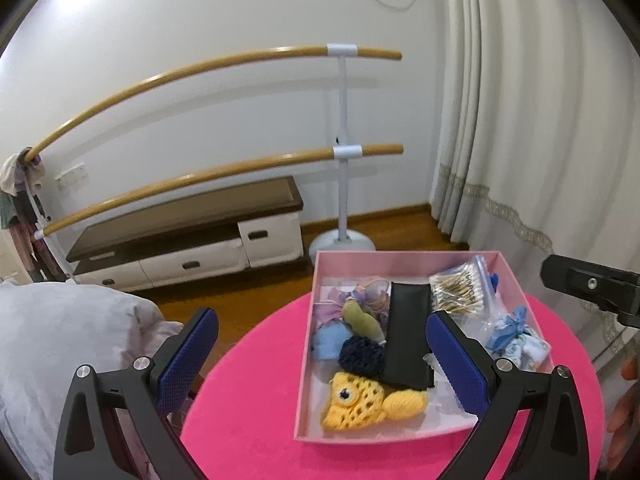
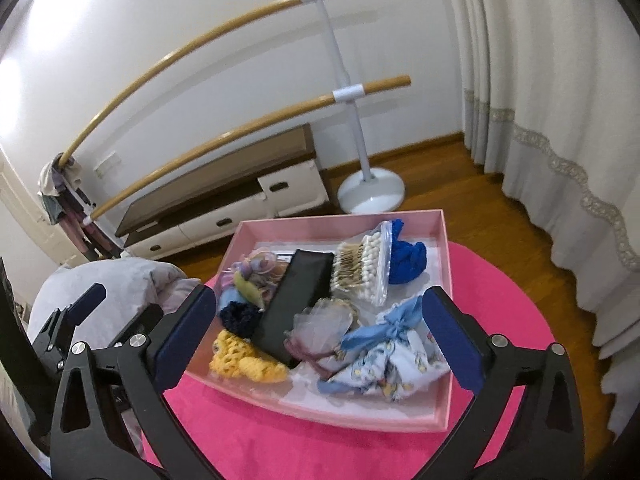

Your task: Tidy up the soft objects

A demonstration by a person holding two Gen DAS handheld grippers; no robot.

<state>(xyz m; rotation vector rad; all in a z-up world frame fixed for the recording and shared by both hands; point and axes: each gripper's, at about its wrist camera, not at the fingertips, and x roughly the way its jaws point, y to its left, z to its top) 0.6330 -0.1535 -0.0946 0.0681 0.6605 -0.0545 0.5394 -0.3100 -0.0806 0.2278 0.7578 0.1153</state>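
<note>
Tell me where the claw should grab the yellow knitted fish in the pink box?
Probably the round tail end of the yellow knitted fish, coming straight down from above. It lies flat near the pink box's front wall, and the black case leans over its far side, so the near end is freest.

Pink box (image 2: pixel 446 276) sits on the pink round table (image 2: pixel 500 320), holding the soft items in a loose heap. Yellow crochet piece (image 1: pixel 360 400) at near-left corner, navy scrunchie (image 1: pixel 360 354) just behind it, blue patterned cloth bundle (image 2: pixel 384 364) near-right, tulle scrunchie (image 2: pixel 320 328) touching it, royal-blue fabric (image 2: pixel 406 260) far-right.
</note>
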